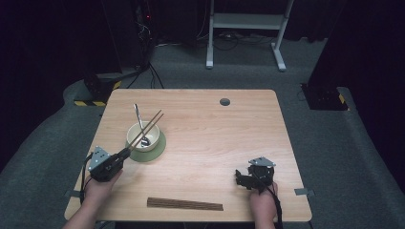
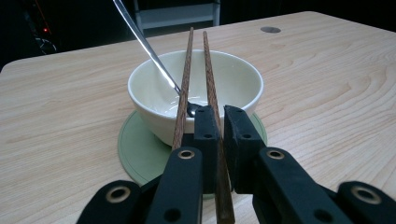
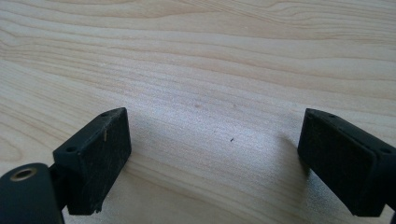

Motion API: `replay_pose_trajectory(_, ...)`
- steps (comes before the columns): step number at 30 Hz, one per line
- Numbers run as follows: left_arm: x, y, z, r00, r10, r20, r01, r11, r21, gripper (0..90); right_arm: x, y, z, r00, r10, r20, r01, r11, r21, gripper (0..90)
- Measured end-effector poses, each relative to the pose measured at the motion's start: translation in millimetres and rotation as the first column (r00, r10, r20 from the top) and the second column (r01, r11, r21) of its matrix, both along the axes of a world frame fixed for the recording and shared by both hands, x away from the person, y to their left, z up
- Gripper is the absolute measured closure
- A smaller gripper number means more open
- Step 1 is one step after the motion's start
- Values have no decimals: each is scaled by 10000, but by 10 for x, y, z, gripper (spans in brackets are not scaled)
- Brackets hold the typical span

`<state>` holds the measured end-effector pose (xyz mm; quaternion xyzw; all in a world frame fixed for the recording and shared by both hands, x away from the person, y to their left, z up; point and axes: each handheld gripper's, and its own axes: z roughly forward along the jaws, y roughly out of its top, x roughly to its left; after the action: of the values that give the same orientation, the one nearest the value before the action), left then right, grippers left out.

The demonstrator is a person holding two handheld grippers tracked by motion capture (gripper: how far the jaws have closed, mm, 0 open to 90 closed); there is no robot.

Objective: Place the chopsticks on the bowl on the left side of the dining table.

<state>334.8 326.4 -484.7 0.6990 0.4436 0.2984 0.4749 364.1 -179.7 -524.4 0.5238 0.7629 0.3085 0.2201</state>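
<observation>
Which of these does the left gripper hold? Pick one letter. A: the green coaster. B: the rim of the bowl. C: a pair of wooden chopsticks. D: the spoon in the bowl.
C: the left gripper is shut on the wooden chopsticks, which reach out over the bowl.

Three cameras: one fixed overhead, one riding each gripper.

The high view looks forward and down on the whole table point(image 1: 215, 138). The left gripper view sits low, close to the bowl point(image 2: 196, 88), which the high view shows at 9 o'clock point(image 1: 142, 137). The right gripper view faces bare tabletop at close range, at 5 o'clock in the high view.
</observation>
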Motion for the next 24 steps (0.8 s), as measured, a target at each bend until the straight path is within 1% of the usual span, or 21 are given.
replay_pose_trajectory(7,8,1,-16,10000,42,-89,-41,10000,8,829,0,0,0,10000,0,2,0,10000,-1,90)
replay_pose_trajectory(13,5,16,-15,10000,22,-53,-23,9999,-150,806,0,0,0,10000,0,1,0,10000,-2,90)
replay_pose_trajectory(14,-8,43,9,9999,69,79,-66,9995,-300,766,0,0,0,10000,1,1,-1,10000,-3,90)
replay_pose_trajectory(15,-8,43,9,9999,69,79,-66,9995,-300,743,0,0,0,10000,1,1,-1,10000,-3,90)
replay_pose_trajectory(16,-32,93,51,9994,200,275,-185,9984,-535,718,0,0,0,10000,2,1,-2,10000,-2,90)
replay_pose_trajectory(17,-32,93,51,9994,200,275,-185,9984,-535,693,0,0,0,10000,2,1,-2,10000,-2,90)
replay_pose_trajectory(18,-61,157,89,9984,385,403,-358,9972,-659,664,0,0,0,10000,1,0,-1,10000,-1,91)
replay_pose_trajectory(19,-61,157,89,9984,385,403,-358,9972,-659,630,0,0,0,10000,1,0,-1,10000,-1,91)
replay_pose_trajectory(20,-72,192,98,9982,456,400,-425,9963,-749,595,0,0,0,10000,4,-2,-4,10000,0,90)
replay_pose_trajectory(21,-81,228,100,9981,494,371,-464,9959,-777,595,0,0,0,10000,4,-2,-4,10000,0,90)
replay_pose_trajectory(22,-93,281,81,9987,457,224,-438,9958,-799,535,1,0,0,10000,4,-5,-4,10000,4,90)
replay_pose_trajectory(24,-107,300,52,9991,406,84,-399,9965,-733,482,1,0,0,10000,6,-5,-6,10000,4,90)
